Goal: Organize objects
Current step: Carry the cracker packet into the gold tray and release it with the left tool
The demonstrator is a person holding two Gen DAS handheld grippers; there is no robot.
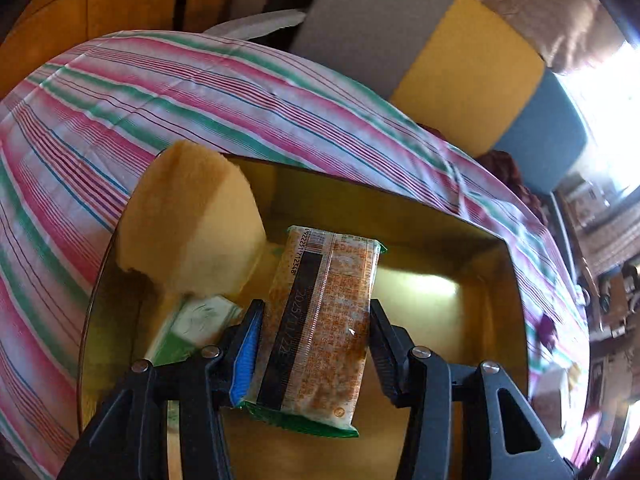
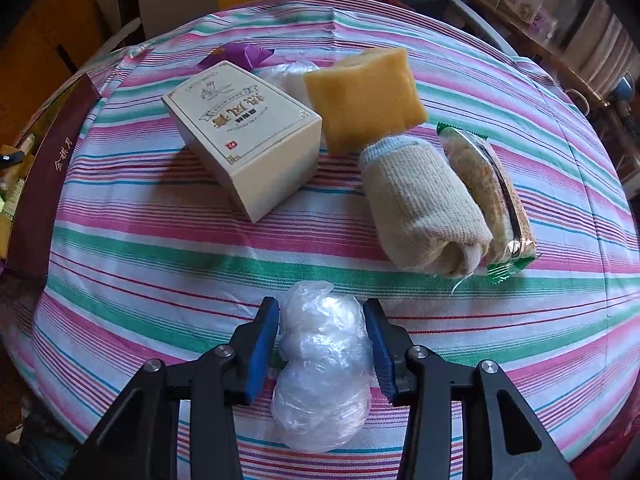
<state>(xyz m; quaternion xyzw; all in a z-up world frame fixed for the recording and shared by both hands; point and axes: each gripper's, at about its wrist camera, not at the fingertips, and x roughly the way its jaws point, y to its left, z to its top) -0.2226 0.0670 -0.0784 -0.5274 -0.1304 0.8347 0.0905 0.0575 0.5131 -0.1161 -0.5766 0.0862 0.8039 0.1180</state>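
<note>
Left gripper (image 1: 316, 344) clamped on an orange snack pack (image 1: 320, 328), jaws pressing both long sides, pack held over the gold tray (image 1: 472, 320). Tray sits on the striped cloth (image 1: 160, 92). Inside the tray: a yellow sponge (image 1: 192, 220) leaning at the left wall, a green-white packet (image 1: 192, 324) just below the sponge, partly hidden behind the left finger.

Right gripper (image 2: 324, 344) closed around a crumpled plastic bag (image 2: 324, 372), pads touching both sides, bag resting on the cloth (image 2: 160, 264). Beyond the bag: a cream box (image 2: 244, 140) to the left, a second sponge (image 2: 368, 96) just right of the box, a rolled sock (image 2: 420, 208) below that sponge, a second snack pack (image 2: 492, 196) touching the sock's right side. Purple wrapper (image 2: 240, 56) behind the box.
</note>
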